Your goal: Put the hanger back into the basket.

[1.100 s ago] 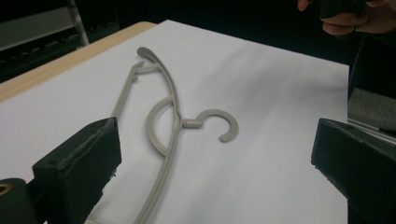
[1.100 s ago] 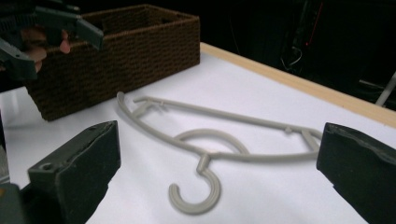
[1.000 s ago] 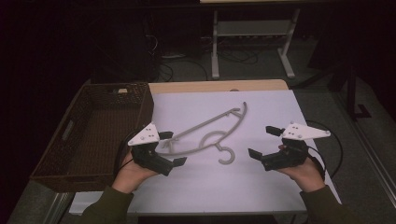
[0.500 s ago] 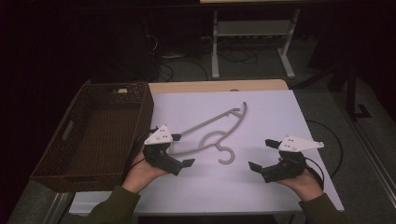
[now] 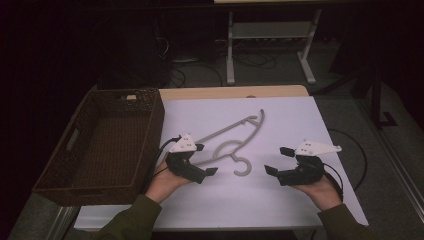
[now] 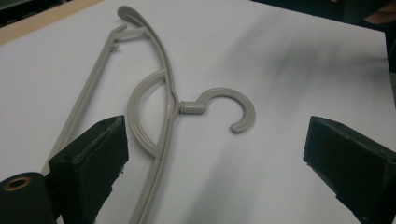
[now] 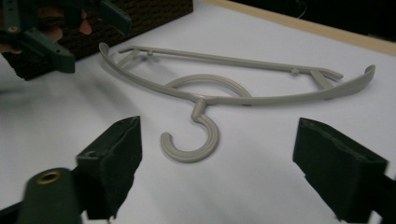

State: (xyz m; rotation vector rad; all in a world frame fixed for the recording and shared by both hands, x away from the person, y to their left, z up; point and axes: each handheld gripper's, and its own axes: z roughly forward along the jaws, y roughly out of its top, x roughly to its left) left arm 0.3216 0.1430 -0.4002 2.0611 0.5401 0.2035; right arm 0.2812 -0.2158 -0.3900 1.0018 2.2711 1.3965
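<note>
A grey plastic hanger [image 5: 235,131] lies flat on the white table top [image 5: 290,120], its hook [image 5: 243,167] pointing toward the near edge. My left gripper [image 5: 205,160] is open just left of the hook, low over the hanger's near arm. My right gripper [image 5: 277,160] is open a short way right of the hook, apart from it. In the left gripper view the hanger [image 6: 166,93] lies between the wide-set jaws of the left gripper [image 6: 215,158]. In the right gripper view the hook [image 7: 191,144] lies ahead of the right gripper [image 7: 224,168], whose jaws hold nothing.
A dark wicker basket [image 5: 152,142] stands along the table's left side, close to the left hand; its corner [image 7: 154,11] is visible in the right gripper view. A wooden strip [image 5: 225,92] marks the far edge. A metal stand [image 5: 270,30] is on the floor beyond.
My left gripper has slid right, toward the hanger's hook. My right gripper has dropped a little toward the near edge and slightly left. The hanger has not moved.
</note>
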